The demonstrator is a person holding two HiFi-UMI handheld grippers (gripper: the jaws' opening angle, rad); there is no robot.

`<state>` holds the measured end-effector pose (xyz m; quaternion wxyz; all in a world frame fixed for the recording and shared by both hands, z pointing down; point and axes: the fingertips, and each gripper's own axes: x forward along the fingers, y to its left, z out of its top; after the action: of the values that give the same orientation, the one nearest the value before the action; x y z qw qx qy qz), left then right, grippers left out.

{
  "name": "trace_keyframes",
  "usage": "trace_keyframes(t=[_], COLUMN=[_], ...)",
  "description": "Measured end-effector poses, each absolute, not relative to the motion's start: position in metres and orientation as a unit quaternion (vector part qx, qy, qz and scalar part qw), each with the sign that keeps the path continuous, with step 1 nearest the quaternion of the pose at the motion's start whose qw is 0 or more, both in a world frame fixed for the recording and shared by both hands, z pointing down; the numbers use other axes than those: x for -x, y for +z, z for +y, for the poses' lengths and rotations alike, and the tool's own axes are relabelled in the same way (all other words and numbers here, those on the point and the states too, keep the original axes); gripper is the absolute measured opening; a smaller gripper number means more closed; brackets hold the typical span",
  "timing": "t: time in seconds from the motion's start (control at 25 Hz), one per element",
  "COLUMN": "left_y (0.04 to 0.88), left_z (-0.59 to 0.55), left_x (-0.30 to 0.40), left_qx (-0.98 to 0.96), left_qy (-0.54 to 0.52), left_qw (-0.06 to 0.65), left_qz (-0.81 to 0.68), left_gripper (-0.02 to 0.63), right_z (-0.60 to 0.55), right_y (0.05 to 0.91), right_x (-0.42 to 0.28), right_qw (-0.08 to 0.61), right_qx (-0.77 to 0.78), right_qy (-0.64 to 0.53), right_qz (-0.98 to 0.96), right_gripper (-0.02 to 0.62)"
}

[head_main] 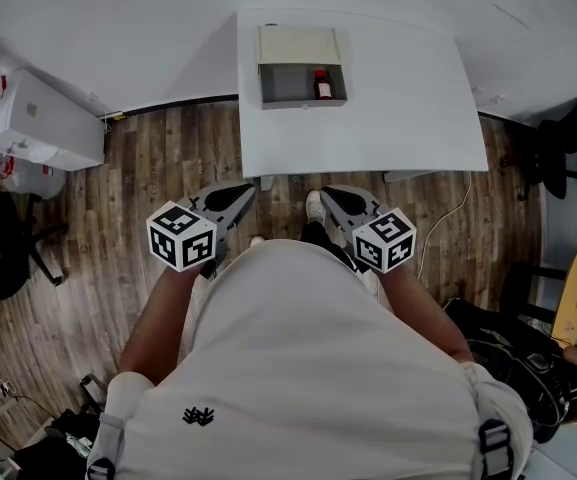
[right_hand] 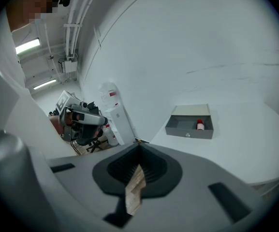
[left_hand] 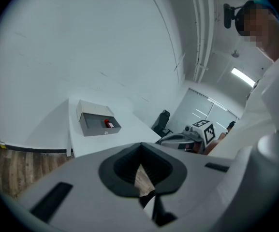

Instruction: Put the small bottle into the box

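The left gripper [head_main: 240,194] [left_hand: 140,151] is clenched with nothing in it, its jaws pressed together, and only a sliver of wooden floor [head_main: 168,158] shows through the slit below them. Ahead of it and slightly to its right, well apart, the box [head_main: 301,101] [left_hand: 96,131] sits on the white table [head_main: 368,128]. The small bottle [head_main: 322,85] [left_hand: 109,123] [right_hand: 200,124] is inside, in the right end of the open compartment. Its long axis seems to run front to back, with the red cap toward the far wall. No view settles whether it lies flat or stands.

The left gripper view alone shows a dark chair [left_hand: 161,123] beyond the table's right side. The right gripper view alone shows tall white cartons [right_hand: 116,115] off to its left.

The right gripper [head_main: 330,196] [right_hand: 138,151] is likewise clamped on nothing, and the box lies ahead of it and slightly to its right.

In the head view the table's near edge lies just ahead of both sets of tips. Bare tabletop surrounds the box on every side.
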<state>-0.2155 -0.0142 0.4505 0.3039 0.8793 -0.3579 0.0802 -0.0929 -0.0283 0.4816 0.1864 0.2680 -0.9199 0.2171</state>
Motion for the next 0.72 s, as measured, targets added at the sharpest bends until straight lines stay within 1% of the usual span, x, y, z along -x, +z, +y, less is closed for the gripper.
trace_keyframes(t=[0.72], left_y=[0.458], left_z=[-0.006], left_x=[0.224], left_qx=[-0.874], left_qy=[0.083], left_qw=[0.308], left_qz=[-0.365], left_gripper=[0.006], right_z=[-0.024], right_y=[0.479], right_x=[0.107], right_qw=[0.190], right_qx=[-0.254], right_qy=[0.206], right_qz=[-0.926], right_gripper=[0.006])
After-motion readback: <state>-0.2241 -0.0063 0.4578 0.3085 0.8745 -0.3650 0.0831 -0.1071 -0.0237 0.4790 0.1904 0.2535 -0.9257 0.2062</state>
